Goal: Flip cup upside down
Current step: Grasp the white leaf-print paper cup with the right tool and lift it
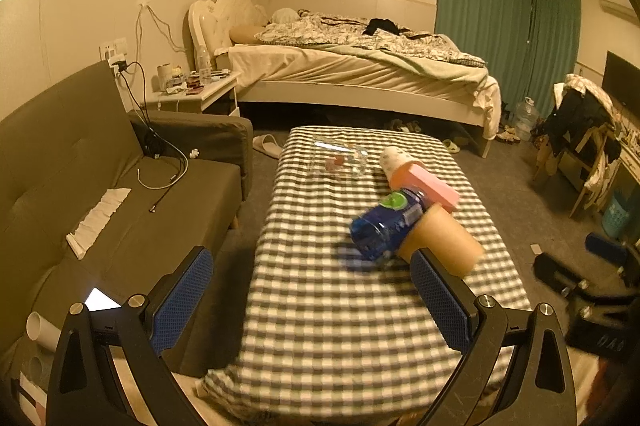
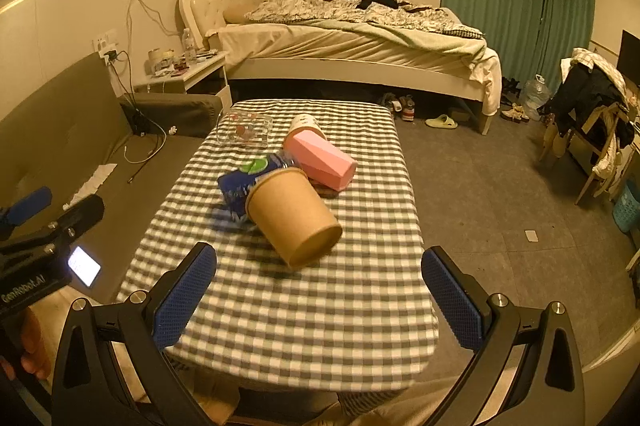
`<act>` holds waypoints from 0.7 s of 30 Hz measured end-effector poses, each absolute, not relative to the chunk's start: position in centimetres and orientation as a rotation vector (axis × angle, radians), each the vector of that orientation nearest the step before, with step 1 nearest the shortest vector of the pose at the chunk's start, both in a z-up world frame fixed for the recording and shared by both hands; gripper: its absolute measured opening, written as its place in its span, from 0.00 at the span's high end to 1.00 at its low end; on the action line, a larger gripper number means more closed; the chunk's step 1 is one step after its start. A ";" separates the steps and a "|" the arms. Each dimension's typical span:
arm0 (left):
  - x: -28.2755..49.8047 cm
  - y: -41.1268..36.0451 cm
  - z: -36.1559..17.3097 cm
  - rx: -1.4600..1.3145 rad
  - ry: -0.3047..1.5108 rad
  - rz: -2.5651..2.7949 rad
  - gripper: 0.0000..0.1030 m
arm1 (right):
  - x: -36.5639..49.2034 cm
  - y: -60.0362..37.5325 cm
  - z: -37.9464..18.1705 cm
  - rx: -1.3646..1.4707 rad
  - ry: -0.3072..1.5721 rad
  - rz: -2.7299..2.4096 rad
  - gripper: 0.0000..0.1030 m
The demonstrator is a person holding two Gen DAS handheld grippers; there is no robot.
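Fingers of both the left gripper [image 1: 312, 300] and right gripper [image 2: 320, 292] are spread, holding nothing; the brown paper cup [image 2: 294, 220] lies on its side on the worktop [image 2: 304, 322].

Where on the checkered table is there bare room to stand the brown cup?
Free: the near stretch of the checkered table, between the brown cup and the front edge. Crowded: mid-table, where blue bottle, pink cup and glass cup cluster.

table [image 2: 288, 326], checked cloth | on it: paper cup [image 2: 294, 222], blue bottle [image 2: 240, 185], pink cup [image 2: 324, 161], glass [image 2: 244, 129]
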State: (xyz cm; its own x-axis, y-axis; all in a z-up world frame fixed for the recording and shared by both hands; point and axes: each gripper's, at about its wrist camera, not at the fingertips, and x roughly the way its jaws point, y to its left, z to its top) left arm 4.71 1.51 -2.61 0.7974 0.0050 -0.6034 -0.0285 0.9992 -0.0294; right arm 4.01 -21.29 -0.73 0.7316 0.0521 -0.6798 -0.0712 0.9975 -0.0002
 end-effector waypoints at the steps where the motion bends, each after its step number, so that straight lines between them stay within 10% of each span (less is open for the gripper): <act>1: 5.6 1.7 -2.6 -0.038 0.649 0.019 0.01 | 4.8 -21.2 -0.5 -0.030 0.753 0.068 0.00; 21: 21.9 5.4 -8.8 -0.046 0.788 0.067 0.01 | 35.3 -16.5 -8.3 -0.182 1.075 0.106 0.01</act>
